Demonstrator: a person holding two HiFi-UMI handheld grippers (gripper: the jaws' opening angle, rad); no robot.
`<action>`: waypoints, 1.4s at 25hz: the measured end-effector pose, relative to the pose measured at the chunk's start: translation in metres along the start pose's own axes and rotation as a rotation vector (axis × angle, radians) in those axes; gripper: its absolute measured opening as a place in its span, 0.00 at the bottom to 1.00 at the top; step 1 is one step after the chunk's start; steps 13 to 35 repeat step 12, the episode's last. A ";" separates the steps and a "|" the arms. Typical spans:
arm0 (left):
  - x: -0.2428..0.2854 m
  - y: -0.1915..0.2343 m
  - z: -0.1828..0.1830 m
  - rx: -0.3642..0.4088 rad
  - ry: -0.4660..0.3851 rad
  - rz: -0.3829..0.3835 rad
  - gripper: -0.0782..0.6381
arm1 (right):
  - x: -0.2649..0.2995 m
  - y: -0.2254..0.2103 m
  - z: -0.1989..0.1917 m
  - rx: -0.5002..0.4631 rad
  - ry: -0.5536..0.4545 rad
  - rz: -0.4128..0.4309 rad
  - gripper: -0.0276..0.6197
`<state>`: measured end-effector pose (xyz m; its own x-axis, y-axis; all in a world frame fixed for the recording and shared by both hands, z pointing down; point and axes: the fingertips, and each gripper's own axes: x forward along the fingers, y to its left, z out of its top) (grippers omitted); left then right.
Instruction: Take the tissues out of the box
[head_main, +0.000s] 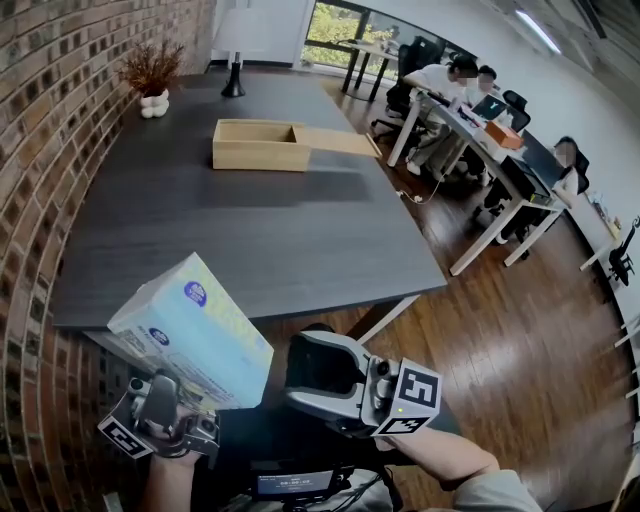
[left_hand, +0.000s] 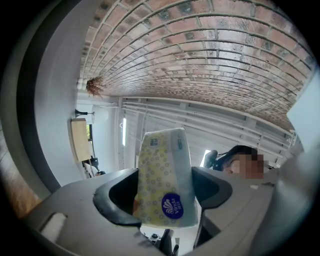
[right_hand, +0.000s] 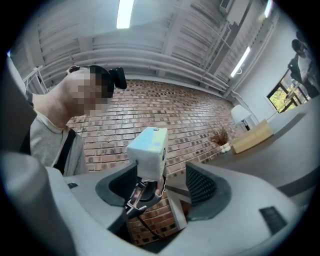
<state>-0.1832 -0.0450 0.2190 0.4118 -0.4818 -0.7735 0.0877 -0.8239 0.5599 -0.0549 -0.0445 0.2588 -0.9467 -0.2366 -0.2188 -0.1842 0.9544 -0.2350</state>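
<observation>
A pale yellow-and-blue tissue pack (head_main: 190, 330) is held tilted in the air at the lower left, below the table's near edge. My left gripper (head_main: 178, 392) is shut on its lower end; in the left gripper view the pack (left_hand: 165, 175) stands up between the jaws of that gripper (left_hand: 165, 197). My right gripper (head_main: 318, 362) hovers just right of the pack, open and empty. From the right gripper view, the pack (right_hand: 148, 147) shows beyond the open jaws of the right gripper (right_hand: 160, 187). The wooden box (head_main: 262, 143) sits far back on the table, its lid slid open.
The dark table (head_main: 250, 240) runs along a brick wall (head_main: 40, 150) on the left. A dried plant in a white vase (head_main: 152, 80) and a lamp (head_main: 233, 55) stand at its far end. People sit at white desks (head_main: 470, 110) on the right, across wooden floor.
</observation>
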 end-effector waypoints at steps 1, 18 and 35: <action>0.000 0.000 0.000 0.000 0.001 0.000 0.57 | 0.000 0.000 0.000 -0.002 0.001 0.001 0.53; 0.002 0.002 -0.002 0.001 0.010 0.000 0.57 | 0.002 0.001 -0.002 -0.024 0.015 0.005 0.53; 0.002 0.002 -0.002 0.001 0.010 0.000 0.57 | 0.002 0.001 -0.002 -0.024 0.015 0.005 0.53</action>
